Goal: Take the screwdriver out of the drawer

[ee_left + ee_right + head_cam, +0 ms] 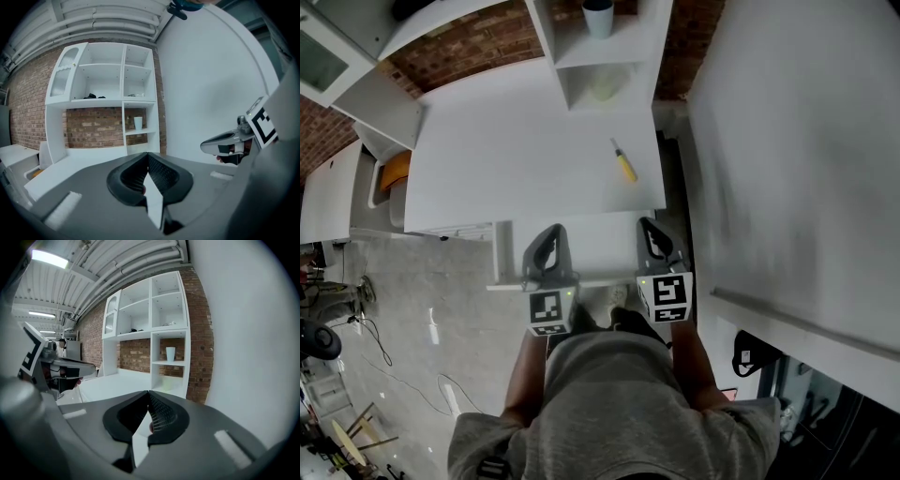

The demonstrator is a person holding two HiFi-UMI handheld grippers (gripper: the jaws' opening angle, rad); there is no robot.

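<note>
By table (516,159): left gripper (550,232), right gripper (650,227) parallel, closed.

desk top (516,159) open but for screwdriver (624,163); shelf unit (600,56) rear, panel (787,141) right.

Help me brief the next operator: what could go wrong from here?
The yellow-handled screwdriver lies near the right edge of the white desk; a knock could roll it off. The white drawer looks still pulled out; the shut, empty left gripper and right gripper hover at its front and could bump it.
</note>
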